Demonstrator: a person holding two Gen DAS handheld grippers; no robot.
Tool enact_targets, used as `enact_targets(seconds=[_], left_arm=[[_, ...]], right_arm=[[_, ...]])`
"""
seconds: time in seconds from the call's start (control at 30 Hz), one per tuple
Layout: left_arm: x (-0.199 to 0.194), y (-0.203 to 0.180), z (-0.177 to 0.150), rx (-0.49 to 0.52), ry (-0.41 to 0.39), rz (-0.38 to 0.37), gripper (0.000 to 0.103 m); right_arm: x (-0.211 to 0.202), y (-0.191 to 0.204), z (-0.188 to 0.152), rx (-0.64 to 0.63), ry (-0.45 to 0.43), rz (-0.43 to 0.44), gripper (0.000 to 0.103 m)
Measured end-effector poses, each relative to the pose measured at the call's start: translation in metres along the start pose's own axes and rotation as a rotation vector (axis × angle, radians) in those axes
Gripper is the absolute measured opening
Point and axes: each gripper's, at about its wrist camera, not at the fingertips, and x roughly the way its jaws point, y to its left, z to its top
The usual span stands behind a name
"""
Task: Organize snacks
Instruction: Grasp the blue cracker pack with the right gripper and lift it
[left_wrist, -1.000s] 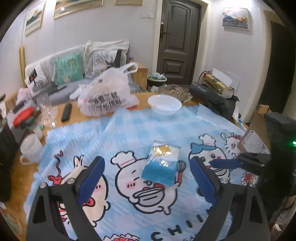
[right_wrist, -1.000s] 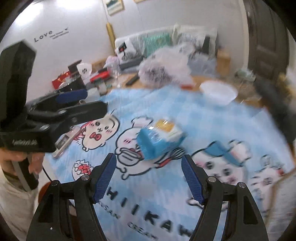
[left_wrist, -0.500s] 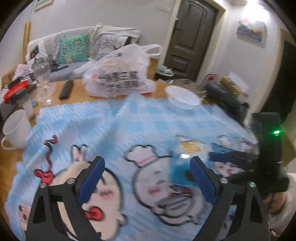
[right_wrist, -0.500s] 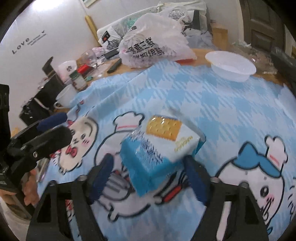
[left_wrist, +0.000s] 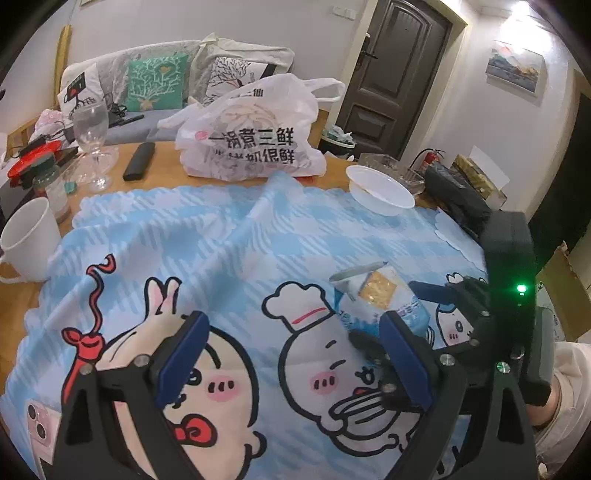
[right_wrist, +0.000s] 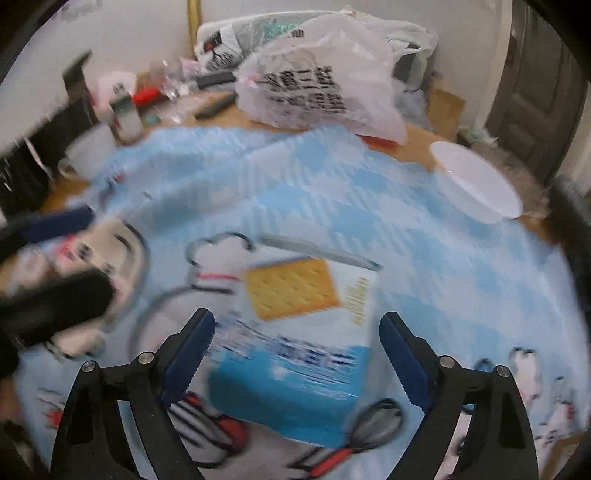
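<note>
We see a table laid with a blue checked cartoon cloth (left_wrist: 229, 236), on which a single cracker packet (right_wrist: 299, 332) lies flat, picture side up, on the printed chef figure. The right gripper (right_wrist: 297, 358) points steeply down at it, and its jaws are opening: the two blue pads stand to either side of the packet's near end, each with a sliver of cloth showing between pad and wrapper, so nothing is pressed yet. We read this spread as preparation: the packet is broad, and the jaws must clear both long edges before they can descend around it. The right wrist view is smeared, so whether the fingertips already touch the cloth we cannot tell.

The left gripper (left_wrist: 295, 354) hovers over bare cloth with its jaws wide and nothing between them. In its view the cracker packet (left_wrist: 380, 299) lies to the right of its right finger, with the right gripper (left_wrist: 391, 314) beside it. We judge that the left tool is kept off to one side so as to leave the other a free approach.

Farther back stand a white plastic bag (left_wrist: 251, 136) with black lettering and a white bowl (left_wrist: 380, 188) near the cloth's far edge. Either could plausibly receive snacks, though nothing shows which. A white mug (left_wrist: 29, 240) and a wine glass (left_wrist: 90, 133) stand well apart from the packet, on the left of the left wrist view.

The pick-up, in our judgement, has not yet begun.
</note>
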Motion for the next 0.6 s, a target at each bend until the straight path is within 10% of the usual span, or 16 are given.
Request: enact_targets(seconds=[0.33,0.6], left_arm=[[0.003,-0.003,-0.003,0.01,0.015,0.019,0.092],[-0.012,-0.02,-0.003,0.007,-0.002,-0.069,0.092]], right_arm=[[0.004,-0.001,0.001,-0.033,0.071,0.05,0.062],[-0.023,0.002,-0.016,-0.042,-0.013,0.102,0.062]])
